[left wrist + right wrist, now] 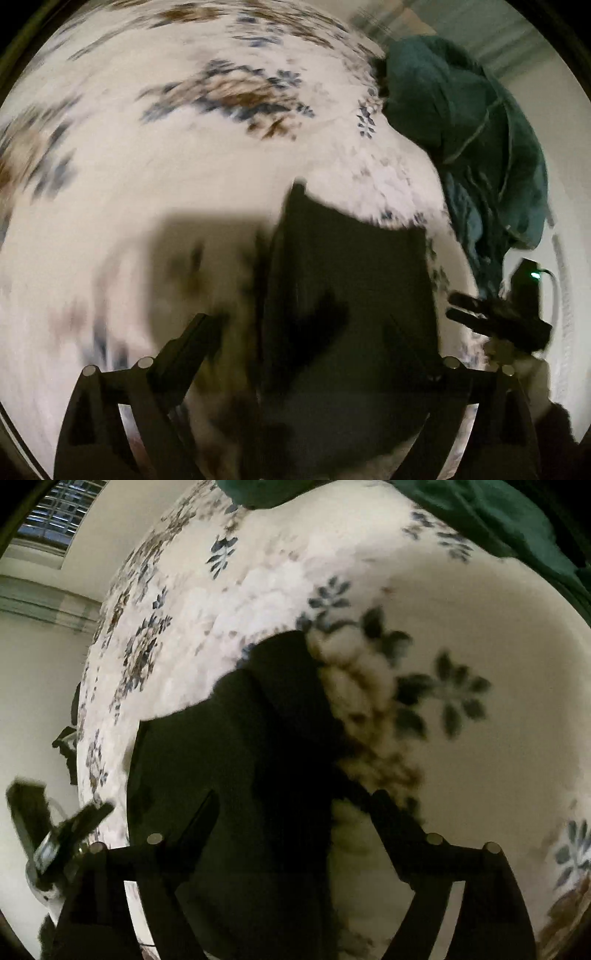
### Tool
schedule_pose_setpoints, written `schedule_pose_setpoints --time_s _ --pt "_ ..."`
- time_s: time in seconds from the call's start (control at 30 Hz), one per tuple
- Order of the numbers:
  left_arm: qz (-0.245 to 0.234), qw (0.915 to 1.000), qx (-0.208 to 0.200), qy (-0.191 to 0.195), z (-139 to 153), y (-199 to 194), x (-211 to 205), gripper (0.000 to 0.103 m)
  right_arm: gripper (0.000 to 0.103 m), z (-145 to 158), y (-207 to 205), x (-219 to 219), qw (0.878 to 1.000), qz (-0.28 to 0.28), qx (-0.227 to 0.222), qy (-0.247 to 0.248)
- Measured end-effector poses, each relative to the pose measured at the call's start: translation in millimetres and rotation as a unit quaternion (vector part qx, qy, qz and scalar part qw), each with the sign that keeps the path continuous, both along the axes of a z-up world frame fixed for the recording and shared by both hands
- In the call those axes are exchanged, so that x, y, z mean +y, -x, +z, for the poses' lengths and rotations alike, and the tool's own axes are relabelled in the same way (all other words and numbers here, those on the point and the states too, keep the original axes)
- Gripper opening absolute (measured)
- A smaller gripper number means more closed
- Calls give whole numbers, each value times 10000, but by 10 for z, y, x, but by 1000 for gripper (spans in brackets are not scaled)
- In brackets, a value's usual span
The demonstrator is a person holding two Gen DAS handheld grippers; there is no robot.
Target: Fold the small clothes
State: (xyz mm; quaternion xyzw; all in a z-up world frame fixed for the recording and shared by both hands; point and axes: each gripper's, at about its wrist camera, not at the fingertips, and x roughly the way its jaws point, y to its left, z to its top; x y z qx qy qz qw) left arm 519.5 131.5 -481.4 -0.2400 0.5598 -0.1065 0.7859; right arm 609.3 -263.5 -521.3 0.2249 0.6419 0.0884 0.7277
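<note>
Dark garment [351,295], the small piece I am folding, lies flat on the floral bedspread [184,166], and both claws stand over it with their jaws spread wide and nothing pinched between them. My left gripper [321,332] looks down at it from one side; its fingers frame the cloth without pressing it. My right gripper [295,805] does the same from the other side, and in its view the garment [240,757] runs up between the fingers to a rough, uneven top edge that ends against a printed flower.

Both views are smeared, so I cannot judge whether the edges line up or whether a layer has slid. That is my first worry: a fold let go while the hands are moving can spring back or skew, and I would not see it in this blur.

Second, the cloth is nearly black in dim light, so its creases are invisible; I could close on one layer instead of two and drag the fold apart.

Third, the claws sit close together. In the left view the other gripper is just beside the garment's edge, so a careless reach could knock them together.

Further out, a teal garment [480,129] is heaped near the bed's edge, well apart from the dark piece.
</note>
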Motion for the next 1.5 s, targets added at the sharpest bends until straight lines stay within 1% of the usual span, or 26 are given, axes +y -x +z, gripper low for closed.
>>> schedule_pose_setpoints --time_s 0.1,0.13,0.17,0.23,0.27,0.37,0.47,0.53,0.6,0.73,0.8,0.87,0.9,0.93,0.97,1.0,1.03,1.07,1.1,1.13,1.23,1.33,1.37,1.4,1.47,1.5 --pt "808 9951 280 493 -100 660 43 95 88 -44 96 -142 9995 130 108 -263" --pt "1144 9904 387 677 -194 904 24 95 95 -71 111 -168 9992 176 125 -332" --pt "1355 9863 448 824 -274 1041 9 95 100 -112 123 -187 9987 228 155 -420" --pt "1735 9768 576 1116 -473 1234 -102 95 100 -229 95 -191 9972 297 296 -616" --pt "1864 9735 540 1210 -544 1299 -140 95 100 -306 61 -195 9959 312 366 -769" --pt "2052 9678 387 1406 -723 1362 -259 95 100 -530 -180 -57 9916 462 475 -1111" --pt "2144 9637 401 1539 -737 1385 -313 95 100 -727 -374 177 9839 813 747 -1407" --pt "2247 9599 420 1624 -715 1461 -338 95 100 -764 -441 347 9822 1110 810 -1282" --pt "2382 9497 565 1952 -766 1581 -402 95 100 -781 -475 476 9806 1290 854 -1205" --pt "2511 9440 693 2025 -946 1632 -513 95 100 -813 -519 611 9776 1348 997 -1269" --pt "2765 9309 610 2308 -1081 1522 -470 95 100 -833 -524 626 9771 1354 1027 -1278" --pt "3135 9164 544 2428 -1152 1384 -396 95 100 -852 -530 623 9769 1293 1071 -1324" --pt "3243 9132 485 2420 -1144 1327 -381 95 100 -856 -516 613 9769 1233 1078 -1374" --pt "3302 9157 409 2253 -1100 1237 -382 94 100 -865 -512 595 9766 1171 1085 -1440" --pt "3339 9191 294 2072 -1036 1180 -392 84 100 -867 -505 566 9770 1097 1056 -1491" --pt "3348 9237 212 1849 -966 1131 -404 54 98 -852 -502 528 9775 1030 1012 -1535" --pt "3282 9286 158 1726 -914 1081 -412 41 83 -843 -480 513 9784 1000 943 -1543" --pt "3207 9324 56 1663 -856 1041 -408 36 43 -830 -438 498 9823 992 863 -1333" --pt "3097 9378 -17 1566 -776 996 -388 36 31 -833 -413 469 9844 949 839 -1218" --pt "2999 9411 -41 1562 -747 960 -361 35 25 -848 -354 405 9836 751 843 -1405" --pt "2589 9527 -50 1590 -602 854 -171 34 20 -768 -156 238 9806 85 731 -1817" --pt "1969 9665 -68 1647 -397 754 52 34 19 -593 229 185 9787 -366 606 -1925" --pt "1665 9738 -67 1547 -311 701 134 34 19 -533 404 181 9778 -531 605 -1934" --pt "1406 9777 -59 1560 -271 649 177 34 18 -470 605 189 9767 -694 607 -1936" --pt "992 9831 87 1533 -221 570 407 34 18 -331 1104 256 9760 -1016 639 -1817" --pt "729 9839 229 1613 -245 490 492 34 18 -281 1338 326 9763 -1136 639 -1728"
